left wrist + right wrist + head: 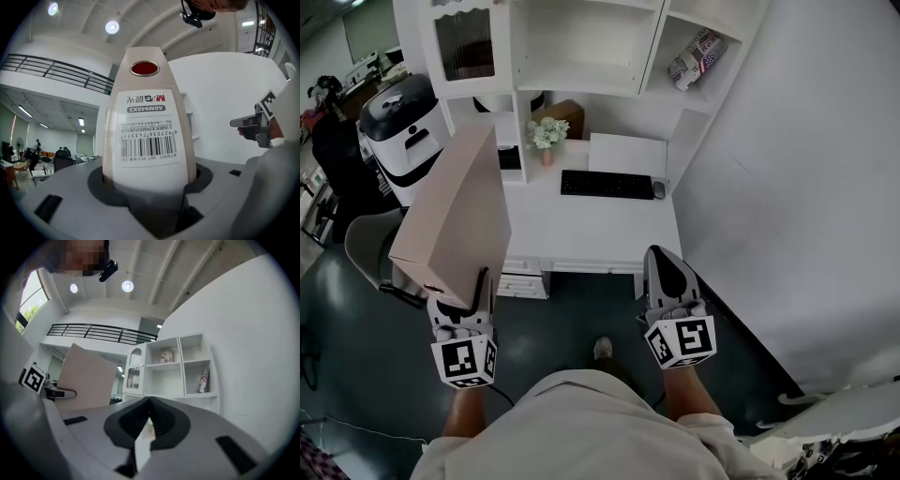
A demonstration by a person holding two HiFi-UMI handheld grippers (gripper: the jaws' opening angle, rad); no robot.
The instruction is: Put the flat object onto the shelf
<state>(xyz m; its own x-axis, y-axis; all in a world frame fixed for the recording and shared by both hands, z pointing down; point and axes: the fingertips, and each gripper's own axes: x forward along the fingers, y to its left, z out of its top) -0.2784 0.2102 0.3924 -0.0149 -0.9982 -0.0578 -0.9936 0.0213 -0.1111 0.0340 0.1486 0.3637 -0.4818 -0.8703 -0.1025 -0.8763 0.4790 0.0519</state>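
A flat beige file box [455, 216] stands upright in the air at the left, in front of the white desk. My left gripper [474, 284] is shut on its lower edge. In the left gripper view the box's spine [147, 136], with a barcode label and a red finger hole, fills the space between the jaws. My right gripper [667, 267] hangs at the desk's front right, shut with nothing in it. In the right gripper view its jaws meet at the tips, and beyond my right gripper [149, 417] the white shelf unit [168, 366] stands, with the file box [89, 378] at the left.
The shelf unit [581, 52] rises behind the desk [591, 230], with a book [697, 58] in its right compartment. A keyboard [607, 185], a mouse [659, 189] and a flower vase [547, 136] sit on the desk. A chair [367, 246] and a white appliance [403, 131] stand at the left.
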